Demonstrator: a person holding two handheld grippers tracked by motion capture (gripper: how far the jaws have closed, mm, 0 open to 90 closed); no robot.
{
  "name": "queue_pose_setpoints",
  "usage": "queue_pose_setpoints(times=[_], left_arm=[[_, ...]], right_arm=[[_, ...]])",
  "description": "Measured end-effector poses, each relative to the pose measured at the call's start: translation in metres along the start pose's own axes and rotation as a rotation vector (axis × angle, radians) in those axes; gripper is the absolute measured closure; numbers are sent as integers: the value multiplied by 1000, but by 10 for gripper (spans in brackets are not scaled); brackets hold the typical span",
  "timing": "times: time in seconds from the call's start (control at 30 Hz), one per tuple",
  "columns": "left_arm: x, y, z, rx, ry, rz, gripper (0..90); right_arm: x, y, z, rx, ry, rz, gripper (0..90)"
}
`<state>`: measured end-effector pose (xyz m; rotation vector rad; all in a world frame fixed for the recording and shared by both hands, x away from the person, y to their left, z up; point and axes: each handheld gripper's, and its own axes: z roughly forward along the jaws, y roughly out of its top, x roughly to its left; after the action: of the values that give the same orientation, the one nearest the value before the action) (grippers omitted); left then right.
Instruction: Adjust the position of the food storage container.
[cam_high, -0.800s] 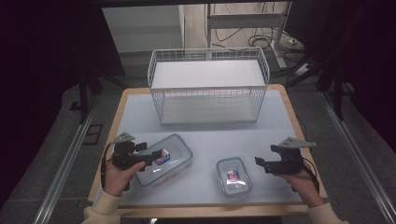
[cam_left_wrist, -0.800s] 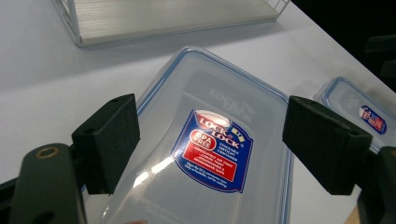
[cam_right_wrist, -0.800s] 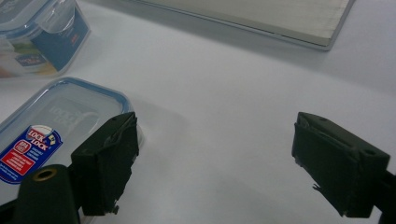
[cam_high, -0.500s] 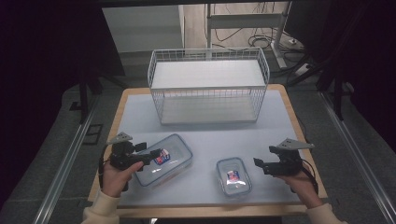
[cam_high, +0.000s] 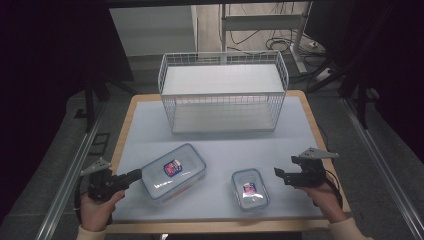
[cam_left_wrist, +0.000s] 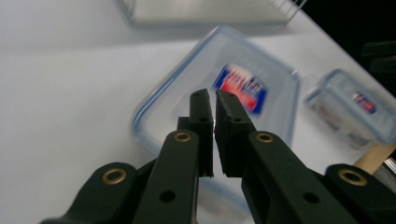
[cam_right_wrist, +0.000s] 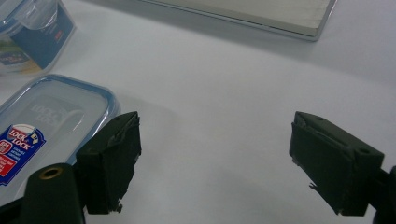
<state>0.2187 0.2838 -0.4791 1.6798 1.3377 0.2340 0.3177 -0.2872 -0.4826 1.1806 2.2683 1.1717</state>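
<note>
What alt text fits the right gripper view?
The right tool hangs open over bare white table, nothing between its jaws. A small clear lidded food container lies just left of the left jaw, with the wire basket's base at the top edge.
</note>
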Motion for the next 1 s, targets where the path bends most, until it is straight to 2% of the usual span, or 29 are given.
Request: queue_pose_setpoints(times=[0.07, 0.1, 0.13, 0.27, 0.5, 0.67, 1.0], left_arm=[[7, -13, 0, 23, 12, -32, 870], [7, -13, 0, 23, 12, -32, 873], [11, -23, 2, 45, 15, -55, 877], [13, -36, 10, 96, 12, -71, 885], [15, -36, 25, 140, 9, -81, 895], [17, -34, 27, 140, 19, -91, 897], [18, -24, 41, 140, 5, -98, 898]], right_arm=[[0, 0, 0, 2, 1, 5, 166], [0, 0, 1, 2, 3, 1, 166], [0, 0, 1, 3, 3, 1, 168], [0, 0, 1, 4, 6, 2, 170], [0, 0, 0, 9, -4, 0, 170], [-3, 0, -1, 2, -10, 7, 170], [-1, -1, 2, 13, -3, 3, 170]])
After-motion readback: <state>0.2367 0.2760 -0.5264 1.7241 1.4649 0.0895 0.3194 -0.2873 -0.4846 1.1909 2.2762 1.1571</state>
